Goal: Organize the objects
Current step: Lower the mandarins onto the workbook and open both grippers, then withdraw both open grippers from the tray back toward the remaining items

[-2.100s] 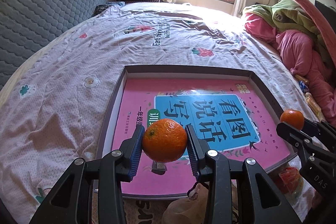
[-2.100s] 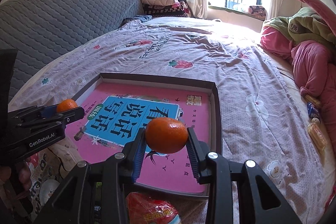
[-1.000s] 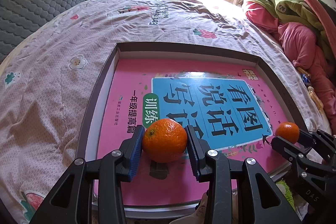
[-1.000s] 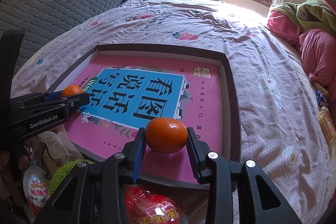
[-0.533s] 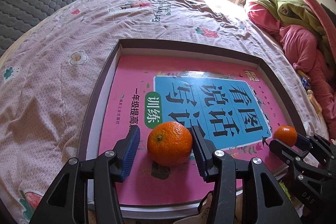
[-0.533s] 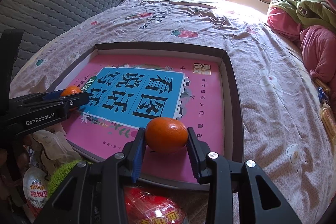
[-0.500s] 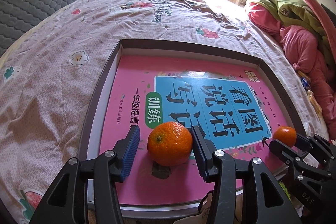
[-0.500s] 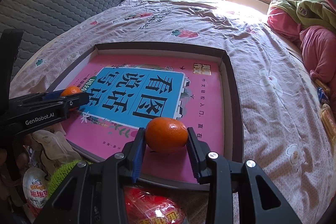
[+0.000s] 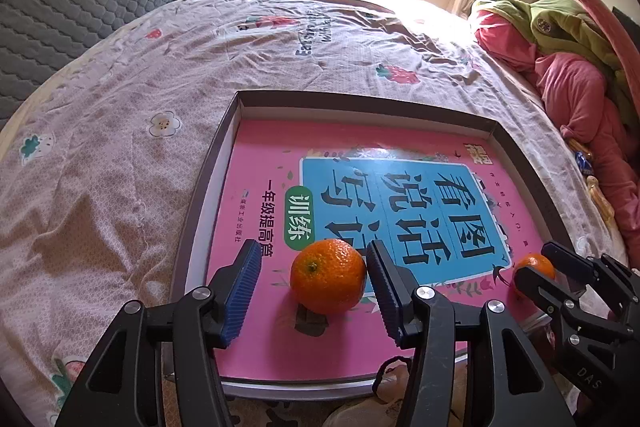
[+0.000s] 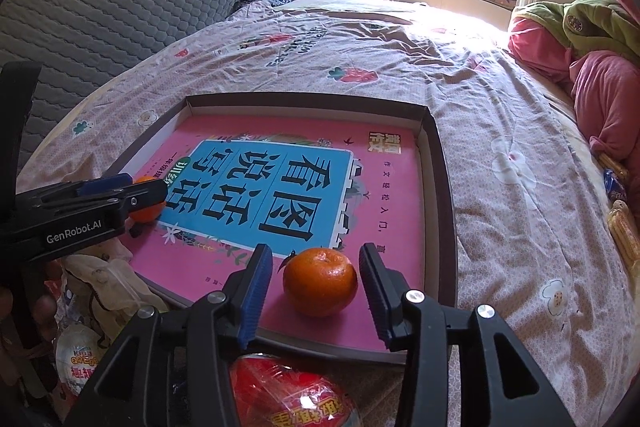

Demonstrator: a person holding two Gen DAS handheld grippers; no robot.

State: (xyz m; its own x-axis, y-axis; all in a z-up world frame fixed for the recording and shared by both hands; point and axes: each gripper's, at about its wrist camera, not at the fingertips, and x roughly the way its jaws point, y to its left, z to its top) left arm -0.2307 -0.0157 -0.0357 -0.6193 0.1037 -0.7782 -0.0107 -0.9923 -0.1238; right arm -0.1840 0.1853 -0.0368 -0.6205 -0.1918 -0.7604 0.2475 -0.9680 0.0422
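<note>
On the pink book (image 9: 280, 347) inside the tray (image 9: 208, 187), we see both claws, left claw (image 9: 312, 287) and right claw (image 10: 316, 287), just opened, each releasing its orange (image 9: 328, 281) (image 10: 320, 287); both placements look complete.

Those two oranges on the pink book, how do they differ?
The left orange shows its green stem scar and touches one blue pad of the left gripper. The right orange shows a dimpled top and sits clear of both pads of the right gripper. Both rest on the pink book.
</note>
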